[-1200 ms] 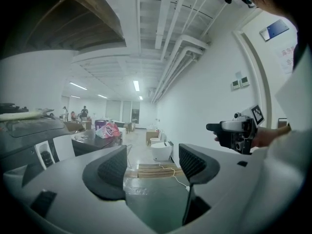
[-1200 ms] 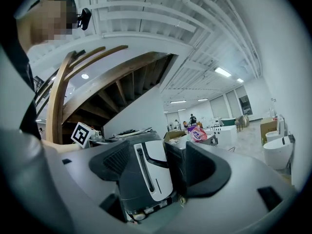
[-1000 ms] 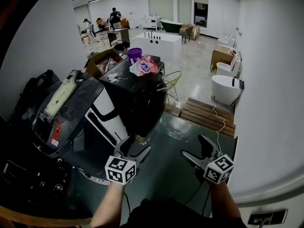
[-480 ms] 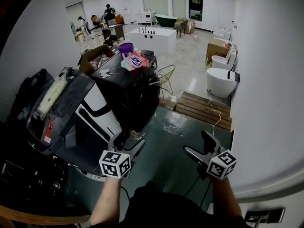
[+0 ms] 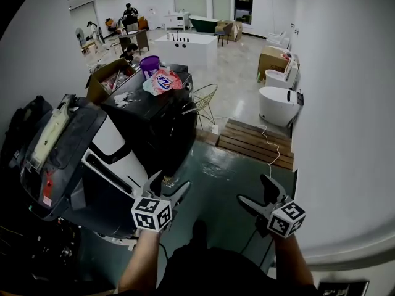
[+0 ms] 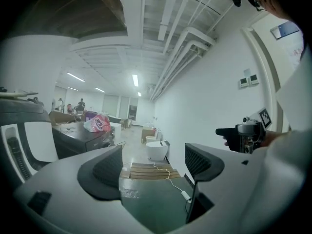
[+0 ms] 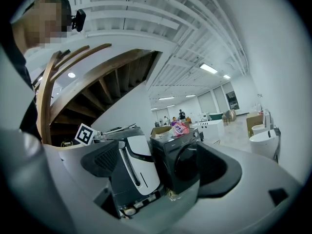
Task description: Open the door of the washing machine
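The dark front-loading washing machine (image 5: 162,128) stood at 11 o'clock from the left gripper (image 5: 169,187), well apart from it, with its 1 round door (image 7: 188,165) closed. The right gripper (image 5: 257,193) hung at 3 o'clock of the left. Both sets of jaws had just been opening and stood wide apart with nothing between them. On the machine's top lay 1 pink bag (image 5: 162,82) with blue lettering too blurred to read, and 1 purple tub (image 5: 150,63) showed at the bag's 11 o'clock. The 2 gripper cubes bore black-and-white square markers without words. 1 white-and-black appliance (image 5: 108,156) stood at the washing machine's 8 o'clock, and 1 wooden platform (image 5: 256,143) lay at its 3 o'clock.
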A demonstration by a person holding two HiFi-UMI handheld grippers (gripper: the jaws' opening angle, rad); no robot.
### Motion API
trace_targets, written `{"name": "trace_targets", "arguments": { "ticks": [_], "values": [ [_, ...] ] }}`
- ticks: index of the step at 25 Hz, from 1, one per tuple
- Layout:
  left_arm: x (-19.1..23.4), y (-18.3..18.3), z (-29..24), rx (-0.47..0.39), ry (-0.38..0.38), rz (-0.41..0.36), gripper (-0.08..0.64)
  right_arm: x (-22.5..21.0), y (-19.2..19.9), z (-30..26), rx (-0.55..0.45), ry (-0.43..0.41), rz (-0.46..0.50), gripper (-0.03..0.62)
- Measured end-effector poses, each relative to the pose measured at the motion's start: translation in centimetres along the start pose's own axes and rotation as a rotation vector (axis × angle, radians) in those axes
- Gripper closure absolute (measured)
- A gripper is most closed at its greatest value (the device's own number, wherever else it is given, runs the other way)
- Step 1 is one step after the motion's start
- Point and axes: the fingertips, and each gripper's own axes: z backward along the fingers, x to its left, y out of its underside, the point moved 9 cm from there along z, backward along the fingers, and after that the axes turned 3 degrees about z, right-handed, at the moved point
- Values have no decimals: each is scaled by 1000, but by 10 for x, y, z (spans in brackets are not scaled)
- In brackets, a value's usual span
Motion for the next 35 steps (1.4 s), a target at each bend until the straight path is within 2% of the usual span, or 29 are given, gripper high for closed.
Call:
{"name": "trace_targets", "arguments": {
  "ticks": [5, 10, 15, 20, 29, 35],
  "values": [
    [33, -13, -45, -9, 1, -11, 144, -33, -8, -45, 19, 27, -5, 98],
    [71, -18, -90, 24, 35, 79, 144, -57, -11, -96, 87, 18, 24, 98],
    [101, -18, -135, 73, 59, 79, 144, -85, -8, -141, 142, 26, -17, 100],
    [140, -23, -163, 89, 55, 109, 150, -100, -13, -197, 191, -9, -35, 101],
    [170, -49, -203, 75, 112, 82, 158, -118, -31, -256, 177, -39, -35, 118],
    [182, -55, -241, 109, 110, 84, 170, -162, -32, -283, 164, -44, -67, 132]
  ]
}}
